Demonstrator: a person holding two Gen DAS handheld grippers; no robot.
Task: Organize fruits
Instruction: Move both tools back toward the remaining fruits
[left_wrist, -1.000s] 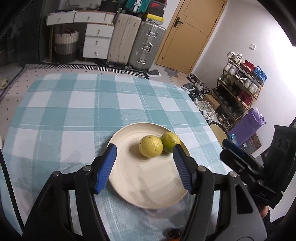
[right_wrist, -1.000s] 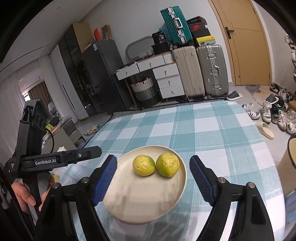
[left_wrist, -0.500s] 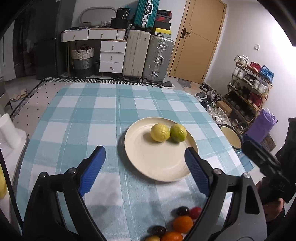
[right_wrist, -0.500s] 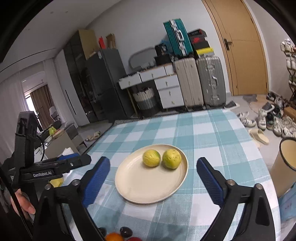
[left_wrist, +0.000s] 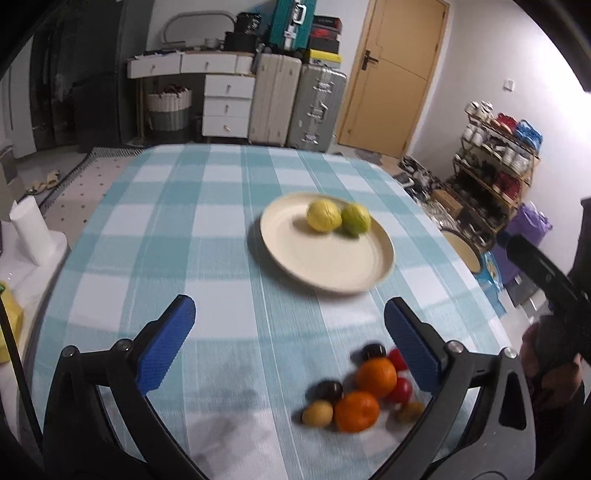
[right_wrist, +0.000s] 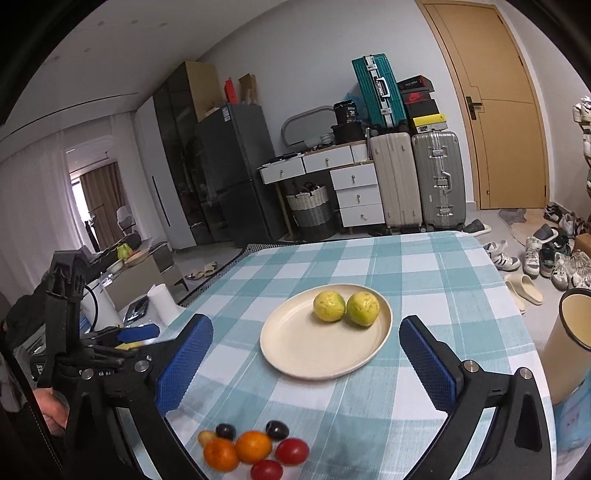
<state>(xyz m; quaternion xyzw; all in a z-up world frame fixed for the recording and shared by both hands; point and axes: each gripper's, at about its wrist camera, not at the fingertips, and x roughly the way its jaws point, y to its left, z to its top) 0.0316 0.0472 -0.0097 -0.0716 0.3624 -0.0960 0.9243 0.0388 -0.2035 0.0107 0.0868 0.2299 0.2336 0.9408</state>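
A: We have both tools over the near half of the checked tablecloth (right_wrist: 424, 266). The left gripper (left_wrist: 288, 332) has its jaws wide apart; they have just been opening, and nothing sits between the blue pads, only cloth.

B: The same goes for the right gripper (right_wrist: 306, 354). Its jaws have just been spreading too and now stand fully apart with nothing between them. From its camera we see the cream plate (right_wrist: 314, 354) beyond the fingertips, framed between them but well clear of either pad.

A: On that plate we count two fruits, a yellower one (right_wrist: 329, 306) and a greener one (right_wrist: 363, 308), touching each other at the far side of the dish.

B: The rest of the fruit lies loose on the cloth at the near edge, in one tight cluster: two oranges (right_wrist: 253, 447), two red tomato-like fruits (right_wrist: 291, 451), two dark plum-like ones (right_wrist: 277, 429) and a small yellowish one (right_wrist: 207, 437).

A: In our left view that cluster sits just beside the right finger (left_wrist: 413, 347), which covers part of it. The picture is blurred there, so we cannot be sure whether the finger touches the fruit.

B: At the table's right edge we also see a tall cream cup (right_wrist: 569, 343).
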